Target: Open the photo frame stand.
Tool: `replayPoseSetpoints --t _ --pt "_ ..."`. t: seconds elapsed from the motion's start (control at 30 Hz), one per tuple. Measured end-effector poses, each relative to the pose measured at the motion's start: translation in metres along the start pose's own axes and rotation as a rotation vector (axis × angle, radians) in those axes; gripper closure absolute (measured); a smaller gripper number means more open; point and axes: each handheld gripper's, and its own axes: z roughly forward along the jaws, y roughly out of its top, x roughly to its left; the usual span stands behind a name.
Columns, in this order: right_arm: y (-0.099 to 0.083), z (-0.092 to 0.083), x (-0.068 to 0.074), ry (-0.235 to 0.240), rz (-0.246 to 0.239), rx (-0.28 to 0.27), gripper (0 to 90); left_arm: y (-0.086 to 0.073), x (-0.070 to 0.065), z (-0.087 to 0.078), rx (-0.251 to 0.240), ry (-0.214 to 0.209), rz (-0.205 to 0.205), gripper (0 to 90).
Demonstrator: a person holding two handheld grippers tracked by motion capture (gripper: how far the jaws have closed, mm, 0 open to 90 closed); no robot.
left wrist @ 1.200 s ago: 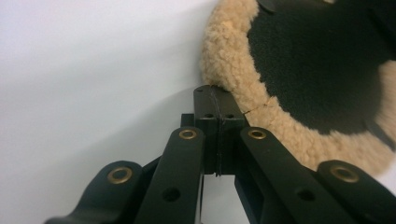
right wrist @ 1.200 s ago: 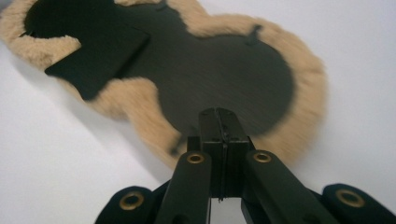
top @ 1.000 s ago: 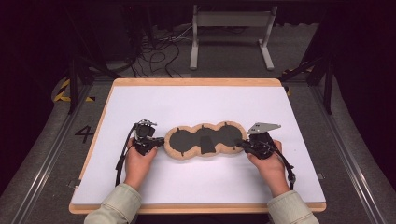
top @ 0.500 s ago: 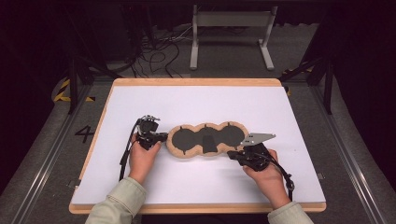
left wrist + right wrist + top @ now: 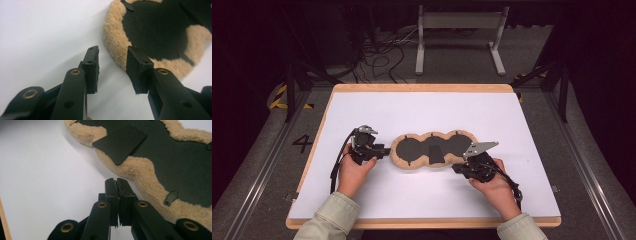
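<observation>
A flat three-lobed pad (image 5: 432, 149), black in the middle with a tan fleece rim, lies on the white table top (image 5: 422, 110). My left gripper (image 5: 387, 150) sits at the pad's left end. Its jaws have just been opening and now stand apart, with nothing between them. In the left gripper view the left gripper (image 5: 112, 53) points at the fleece rim (image 5: 115, 42), just short of it. My right gripper (image 5: 455, 168) is shut beside the pad's near right edge. The right gripper (image 5: 116, 181) holds nothing, its tips close to the fleece (image 5: 140, 173). A black flap (image 5: 120, 142) overlaps the rim.
The white top rests on a wooden board whose edge (image 5: 422, 88) shows at the back. A metal stand (image 5: 459, 35) and cables (image 5: 382, 55) are on the floor beyond the table. Dark frame legs (image 5: 292, 85) stand at the left.
The left jaws have opened and let go of the pad's left end. The right hand has slid from the pad's right end toward the near edge and leftward.
</observation>
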Motion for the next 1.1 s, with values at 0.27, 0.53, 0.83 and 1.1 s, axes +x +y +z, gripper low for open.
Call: replayPoseSetpoints --t 0.27,0.53,0.83,1.1 --pt "0.004 0.014 -0.001 0.024 -0.01 0.072 87.5 -0.004 -0.01 -0.007 0.018 -0.047 0.116 63.1" --pt "0.008 0.028 -0.006 0.029 0.012 0.083 88.4 -0.01 -0.012 -0.006 0.064 -0.078 0.113 58.5" --pt "0.017 0.035 -0.008 0.033 0.008 0.063 90.0 -0.018 -0.014 -0.013 0.07 -0.117 0.094 58.1" --pt "0.029 0.028 -0.01 0.045 0.011 -0.007 90.0 -0.028 -0.015 -0.017 0.085 -0.122 0.091 56.6"
